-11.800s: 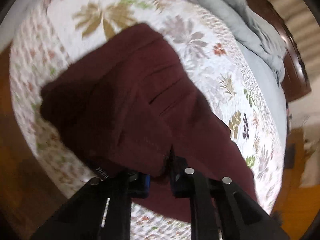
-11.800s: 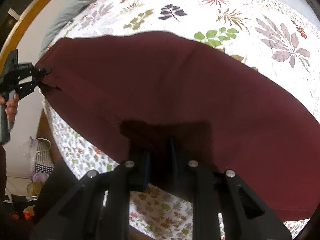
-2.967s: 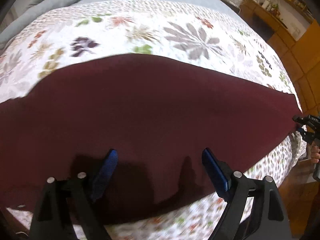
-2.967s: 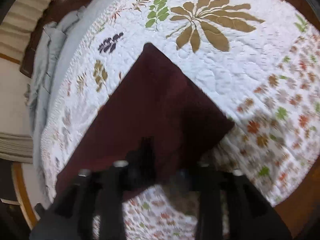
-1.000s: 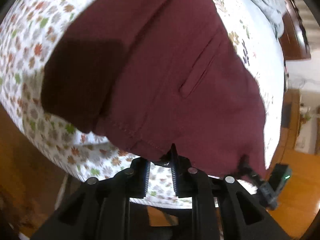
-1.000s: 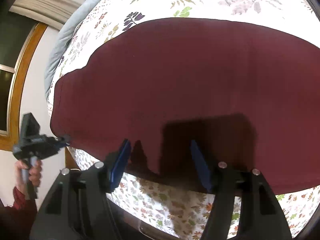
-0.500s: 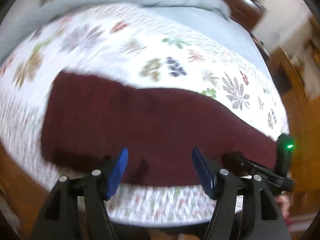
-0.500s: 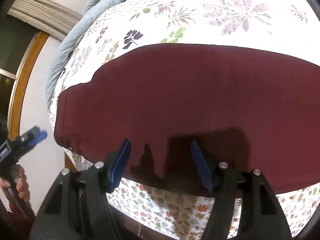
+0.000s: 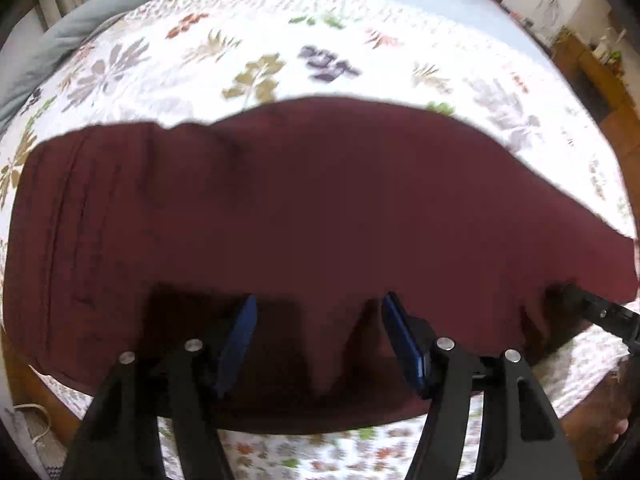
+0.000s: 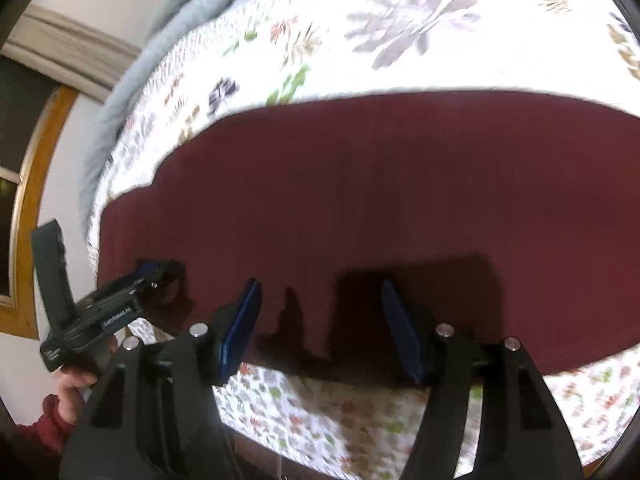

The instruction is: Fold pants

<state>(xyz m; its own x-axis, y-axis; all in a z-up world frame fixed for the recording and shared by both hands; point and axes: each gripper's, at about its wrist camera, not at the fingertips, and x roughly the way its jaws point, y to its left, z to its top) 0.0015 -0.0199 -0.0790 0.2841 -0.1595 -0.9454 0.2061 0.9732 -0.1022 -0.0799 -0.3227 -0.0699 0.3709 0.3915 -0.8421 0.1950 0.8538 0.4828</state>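
A bed covered by a white quilt (image 9: 328,12) printed with scattered leaves and flowers carries a pair of maroon pants (image 9: 304,208), spread flat and lengthwise along the near edge. The pants lie directly on the quilt, their lower edge close to where the quilt drops over the bed's side in a smaller floral print. A grey blanket (image 9: 60,44) lies bunched along the far side of the bed, beyond the quilt and well apart from the pants. In the right wrist view it runs along the quilt's left border.
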